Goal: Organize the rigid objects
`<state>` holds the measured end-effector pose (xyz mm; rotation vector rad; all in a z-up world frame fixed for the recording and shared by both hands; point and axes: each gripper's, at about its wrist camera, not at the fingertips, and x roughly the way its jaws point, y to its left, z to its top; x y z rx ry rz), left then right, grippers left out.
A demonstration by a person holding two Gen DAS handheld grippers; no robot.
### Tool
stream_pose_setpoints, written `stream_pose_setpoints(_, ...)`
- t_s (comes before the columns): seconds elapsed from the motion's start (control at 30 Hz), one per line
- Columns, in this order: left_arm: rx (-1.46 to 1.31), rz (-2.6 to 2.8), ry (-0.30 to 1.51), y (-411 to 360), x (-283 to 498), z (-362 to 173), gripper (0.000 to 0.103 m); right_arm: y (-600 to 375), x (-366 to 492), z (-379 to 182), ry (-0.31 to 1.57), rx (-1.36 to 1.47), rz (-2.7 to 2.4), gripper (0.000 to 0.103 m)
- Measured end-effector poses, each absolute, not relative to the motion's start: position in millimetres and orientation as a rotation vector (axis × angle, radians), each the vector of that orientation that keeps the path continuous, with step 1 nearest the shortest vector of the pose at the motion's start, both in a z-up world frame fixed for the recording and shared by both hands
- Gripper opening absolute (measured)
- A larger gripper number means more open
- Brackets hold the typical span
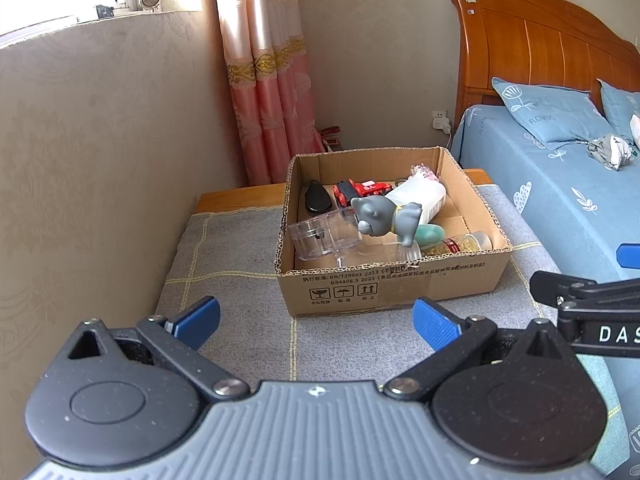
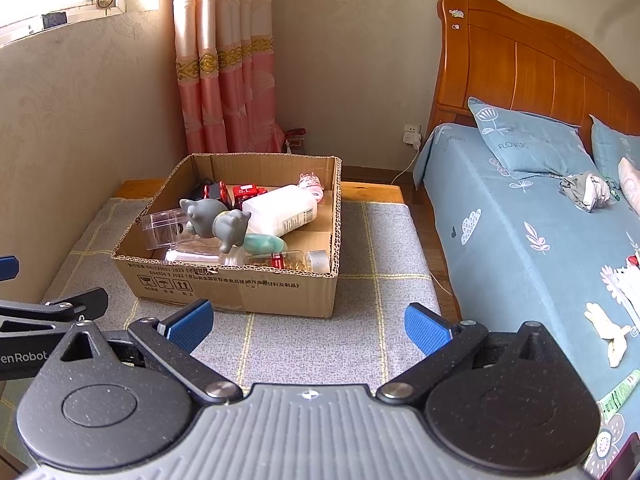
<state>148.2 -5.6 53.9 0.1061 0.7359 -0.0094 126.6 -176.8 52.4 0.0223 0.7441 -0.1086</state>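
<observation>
Holding my left gripper (image 1: 316, 322) and right gripper (image 2: 308, 322) spread and empty, short of the brown cardboard box (image 1: 384, 288), I worry: the grey plastic cat figure (image 1: 386, 220) perches atop clutter; nudging could topple it.

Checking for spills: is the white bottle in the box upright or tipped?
Tipped. The white bottle lies on its side in the box, leaning across the other items.

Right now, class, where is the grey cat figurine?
In both views the grey cat figurine lies inside the cardboard box, atop the clear plastic container, beside the white bottle.
</observation>
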Motion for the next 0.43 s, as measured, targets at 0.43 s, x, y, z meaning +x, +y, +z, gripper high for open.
stream_pose_setpoints(0.43, 0.106, -0.008, 0.74, -6.0, 146.0, 56.3, 0.102, -178.5, 125.6, 51.8, 0.744, 0.024, -0.108, 0.103)
